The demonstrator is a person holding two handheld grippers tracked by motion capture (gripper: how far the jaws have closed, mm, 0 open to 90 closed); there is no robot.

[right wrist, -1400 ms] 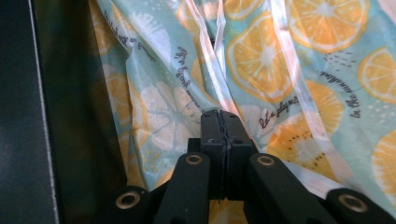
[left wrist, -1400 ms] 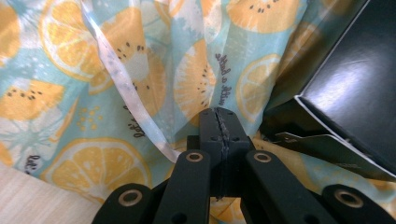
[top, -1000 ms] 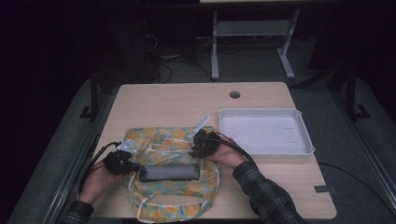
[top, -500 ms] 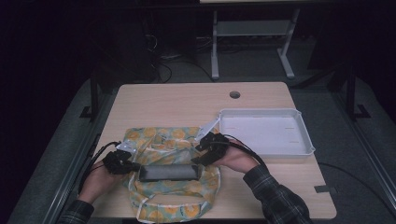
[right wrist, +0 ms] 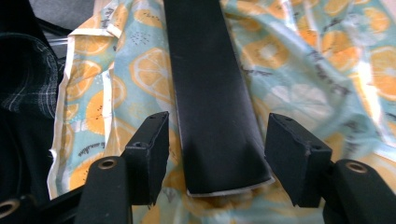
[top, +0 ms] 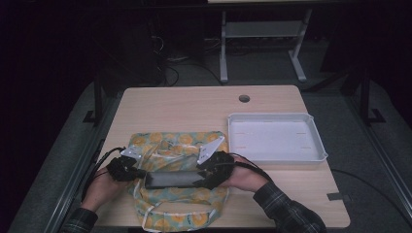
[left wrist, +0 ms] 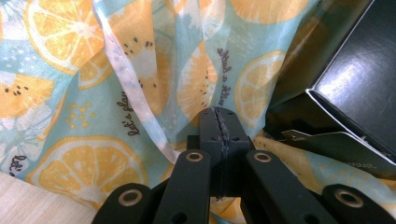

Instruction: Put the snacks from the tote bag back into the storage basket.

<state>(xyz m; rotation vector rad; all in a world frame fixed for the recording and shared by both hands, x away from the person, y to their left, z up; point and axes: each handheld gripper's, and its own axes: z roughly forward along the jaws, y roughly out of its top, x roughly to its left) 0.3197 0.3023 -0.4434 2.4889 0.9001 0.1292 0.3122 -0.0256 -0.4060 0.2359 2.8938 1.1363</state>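
Observation:
A fabric bag (top: pixel 180 145) printed with lemon slices lies crumpled at the table's front left. A long black box (top: pixel 170 179) rests across it. My left gripper (top: pixel 138 173) is at the box's left end, its jaws shut on a fold of the bag (left wrist: pixel 93 70) beside a white hem; the box's glossy corner (left wrist: pixel 359 84) shows at the right. My right gripper (top: pixel 201 177) is at the box's right end. In the right gripper view its jaws (right wrist: pixel 217 135) have just been opening and stand apart on either side of the box (right wrist: pixel 205 70), with gaps between pads and box.
A white shallow tray (top: pixel 274 138) sits empty on the right half of the table. A round cable hole (top: pixel 244 98) is near the far edge. Bare wood lies beyond the bag. Table legs and cables stand on the dark floor behind.
The right gripper has opened off the black box and drawn back toward the person and slightly right. The box lies still on the bag. The left gripper has stayed put.

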